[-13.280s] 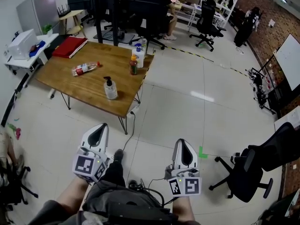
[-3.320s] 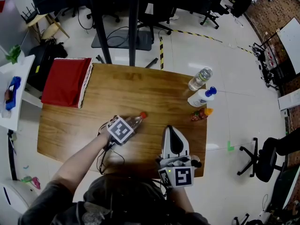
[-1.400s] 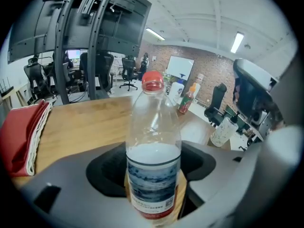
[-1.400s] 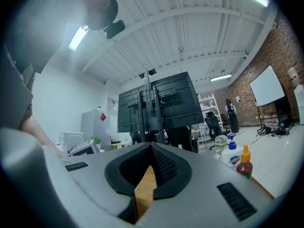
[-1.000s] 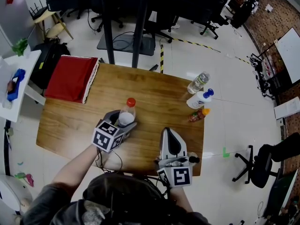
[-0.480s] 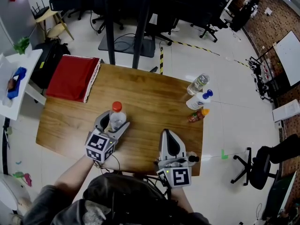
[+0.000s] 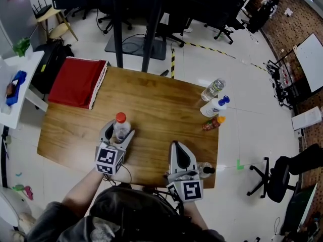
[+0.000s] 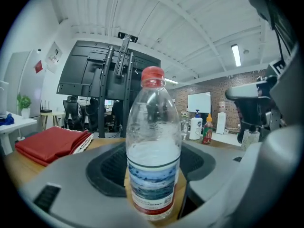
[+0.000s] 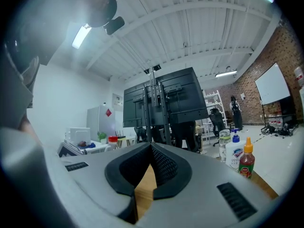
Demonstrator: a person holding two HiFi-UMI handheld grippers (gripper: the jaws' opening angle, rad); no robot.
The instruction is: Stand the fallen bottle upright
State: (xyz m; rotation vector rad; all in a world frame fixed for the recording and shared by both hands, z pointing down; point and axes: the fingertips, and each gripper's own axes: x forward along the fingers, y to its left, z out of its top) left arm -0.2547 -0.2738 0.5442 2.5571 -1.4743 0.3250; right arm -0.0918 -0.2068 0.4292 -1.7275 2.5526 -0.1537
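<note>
No word or number is showing clearly enough to read. The bottle (image 8: 153,127) near the front edge of the table (image 7: 151,100) is wearing a blue-and-white label with a red band along its bottom, and its fine print is coming out too small to make out. The pump bottle (image 9: 234,152) at the table's right edge is showing a blue shield badge with blurred lettering. The cubes on the left gripper (image 7: 117,130) and the right gripper (image 7: 175,144) are displaying black-and-white square markers, not letters.

Red cloth (image 7: 75,82) on wooden table (image 7: 161,105) corner
</note>
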